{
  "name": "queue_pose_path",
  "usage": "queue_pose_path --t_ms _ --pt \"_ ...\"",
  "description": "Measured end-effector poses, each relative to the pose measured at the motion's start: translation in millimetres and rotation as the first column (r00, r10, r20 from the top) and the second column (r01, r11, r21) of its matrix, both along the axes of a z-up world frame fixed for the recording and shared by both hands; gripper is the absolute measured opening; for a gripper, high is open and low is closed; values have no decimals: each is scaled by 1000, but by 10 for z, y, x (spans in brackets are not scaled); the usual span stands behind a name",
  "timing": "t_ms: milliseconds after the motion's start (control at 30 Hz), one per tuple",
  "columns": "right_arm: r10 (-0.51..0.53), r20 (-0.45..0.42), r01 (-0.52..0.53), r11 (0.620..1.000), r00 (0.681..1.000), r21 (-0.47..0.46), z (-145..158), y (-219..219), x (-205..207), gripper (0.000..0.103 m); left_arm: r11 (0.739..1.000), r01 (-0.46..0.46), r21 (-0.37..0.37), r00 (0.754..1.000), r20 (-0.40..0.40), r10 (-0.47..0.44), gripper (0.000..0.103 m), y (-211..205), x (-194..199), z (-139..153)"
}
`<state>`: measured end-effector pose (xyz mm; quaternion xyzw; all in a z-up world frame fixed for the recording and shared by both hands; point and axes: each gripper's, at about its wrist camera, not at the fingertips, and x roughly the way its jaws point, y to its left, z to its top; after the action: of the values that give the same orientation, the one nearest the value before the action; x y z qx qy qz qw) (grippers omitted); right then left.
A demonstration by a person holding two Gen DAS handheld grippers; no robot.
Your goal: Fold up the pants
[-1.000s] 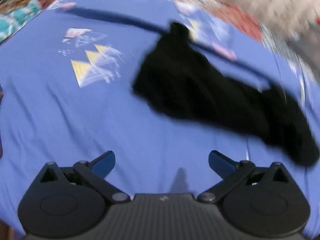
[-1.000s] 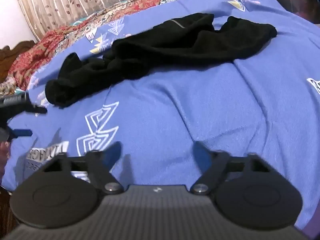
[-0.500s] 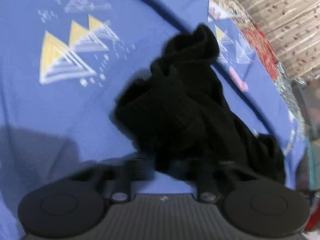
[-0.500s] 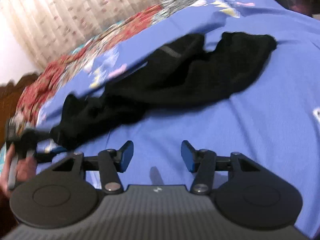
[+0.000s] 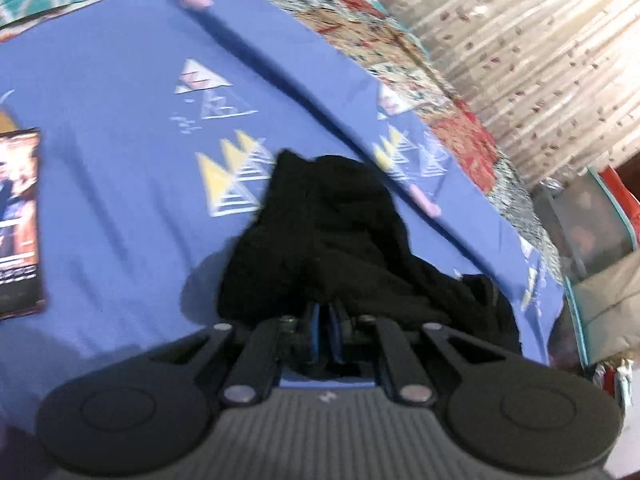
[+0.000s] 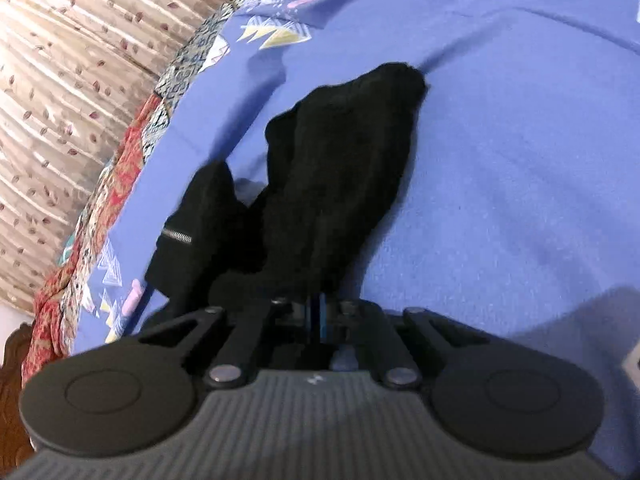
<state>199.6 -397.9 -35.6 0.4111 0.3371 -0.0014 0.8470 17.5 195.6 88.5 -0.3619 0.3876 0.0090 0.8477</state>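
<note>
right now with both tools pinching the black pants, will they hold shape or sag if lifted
Probably sag: the black pants lie crumpled in soft folds on the blue bedsheet, so they look limp. The thick fuzzy fabric likely grips well between the left tool and the right tool. The free part with the zipper would likely dangle.

A bed [image 5: 120, 208] covered by a blue triangle-print sheet [image 6: 520, 168] carries crumpled black pants [image 5: 320, 248] at centre, and a printed card [image 5: 18, 220] lies at nine o'clock.

Each tool [image 5: 325, 330] [image 6: 316, 320] has a ribbed grey body, black disc-ended linkages, silver pivots and blue pads.
</note>
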Motion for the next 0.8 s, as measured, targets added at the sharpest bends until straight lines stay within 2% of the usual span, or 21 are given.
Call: queue_pose_path --t_ms 67,100,133,233,267,300,333,400,500,533,633,733,800 --pt "-18 50 19 1000 999 -24 151 3 -164 6 1000 -13 -14 999 -35 13 6 44 -46 -63" --pt "-30 92 33 999 995 -35 313 -264 -157 6 1000 -12 -17 999 -38 11 6 36 -36 -79" --pt "-42 125 49 998 991 -49 413 -322 -296 6 1000 -8 -10 999 -36 7 7 22 -40 -106" --pt "-114 219 142 982 969 -120 675 -608 -661 6 998 -42 55 998 -48 45 23 -17 -72 -185" --pt "-140 235 175 976 962 -132 713 -703 -802 6 997 -41 68 998 -49 45 36 -34 -70 -202" --pt "-169 235 207 967 957 -146 724 -783 -923 6 997 -40 63 998 -47 43 47 -32 -83 -226" --pt "-195 220 235 956 956 -173 716 -837 -1021 7 998 -37 50 998 -45 40 50 -23 -120 -270" --pt "-213 164 244 947 963 -209 637 -894 -1145 13 999 -25 24 999 -41 26 52 -12 -180 -353" --pt "-218 112 237 952 969 -194 496 -891 -1332 23 1000 -30 2 997 -67 30 55 -35 -265 -493" --pt "-212 113 232 952 971 -202 440 -859 -1380 26 1000 -29 -6 997 -77 29 55 -43 -280 -540" --pt "-144 151 176 957 978 -231 500 -619 -1410 27 1000 -12 -17 995 -101 10 55 -132 -298 -681" --pt "7 191 44 964 982 -261 645 -315 -1374 27 1000 24 -12 992 -126 -25 54 -256 -209 -825" --pt "122 195 -67 962 973 -266 768 -71 -1283 27 998 54 -10 991 -118 -55 53 -343 -87 -888"
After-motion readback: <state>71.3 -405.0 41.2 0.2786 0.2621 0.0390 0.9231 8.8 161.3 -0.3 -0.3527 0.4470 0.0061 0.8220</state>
